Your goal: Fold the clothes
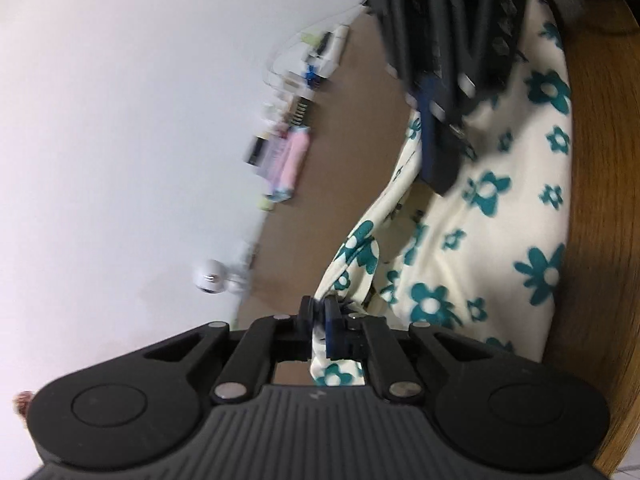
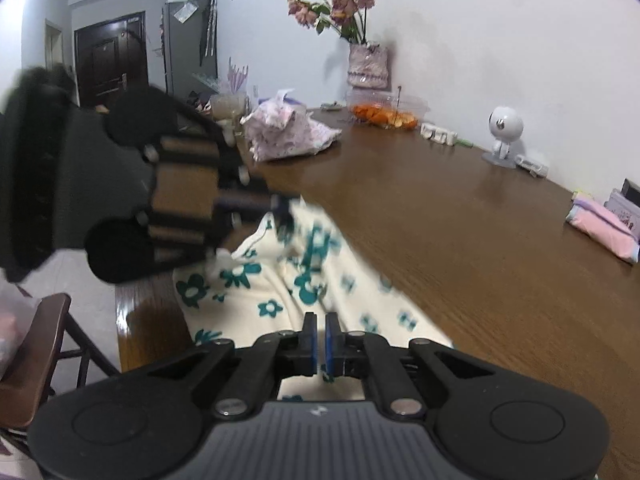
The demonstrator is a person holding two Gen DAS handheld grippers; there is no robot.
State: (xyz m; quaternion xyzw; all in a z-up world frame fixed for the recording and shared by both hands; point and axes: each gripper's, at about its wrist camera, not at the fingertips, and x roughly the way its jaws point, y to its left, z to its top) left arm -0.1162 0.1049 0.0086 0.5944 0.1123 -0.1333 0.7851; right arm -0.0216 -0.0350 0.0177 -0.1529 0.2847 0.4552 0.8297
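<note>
A cream garment with teal flowers lies on the brown wooden table; it also shows in the right wrist view. My left gripper is shut on a bunched edge of the garment and holds it lifted. It appears in the right wrist view at the left, pinching the cloth's far corner. My right gripper has its jaws nearly together just above the near part of the garment; cloth between them is not clear. It shows in the left wrist view at the top, over the garment.
On the table stand a crumpled pink floral cloth, a vase of dried roses, a container of orange pieces, a small white robot figure and folded pastel cloths. A wooden chair stands at the left.
</note>
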